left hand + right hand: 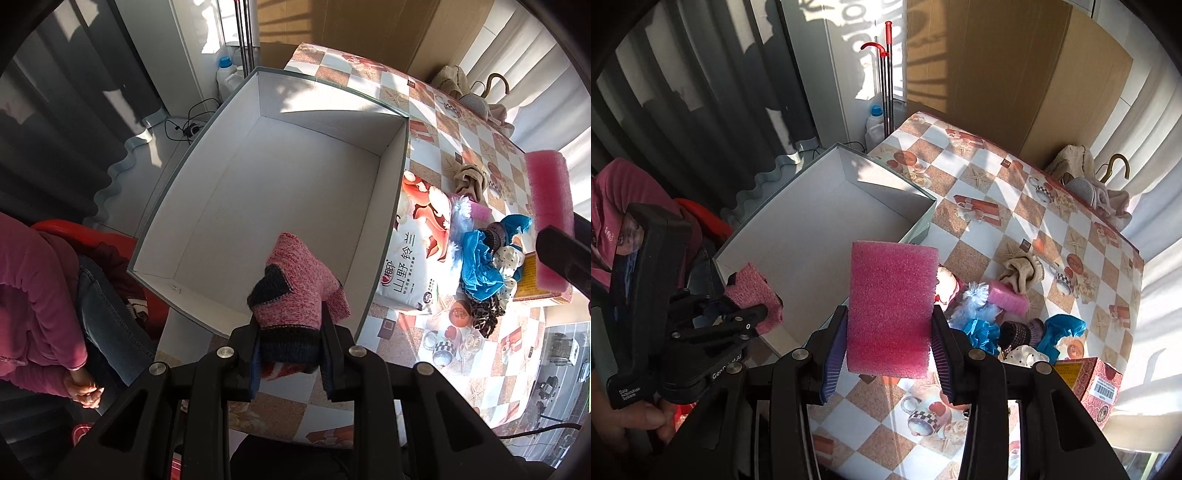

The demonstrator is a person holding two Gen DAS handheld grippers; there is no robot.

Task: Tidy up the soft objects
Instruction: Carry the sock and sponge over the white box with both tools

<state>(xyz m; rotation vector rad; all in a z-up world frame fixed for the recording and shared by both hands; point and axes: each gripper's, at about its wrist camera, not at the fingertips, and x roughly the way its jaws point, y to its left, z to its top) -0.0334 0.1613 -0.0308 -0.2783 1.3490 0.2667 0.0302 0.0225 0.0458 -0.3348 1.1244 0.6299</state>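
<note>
I carry to box at table edge | left gripper clamps knitted sock | right gripper clamps pink sponge, for dropping inside

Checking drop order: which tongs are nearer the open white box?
Left. The left tongs hold the pink knit sock over the box's near corner; the right tongs hold the pink sponge beside it.

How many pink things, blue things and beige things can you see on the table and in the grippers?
Pink: 3 – big sponge, small sponge, knitted sock
Blue: 2 – ruffled cloth, second cloth
Beige: 1 – bundled cloth
Total: 6
</note>
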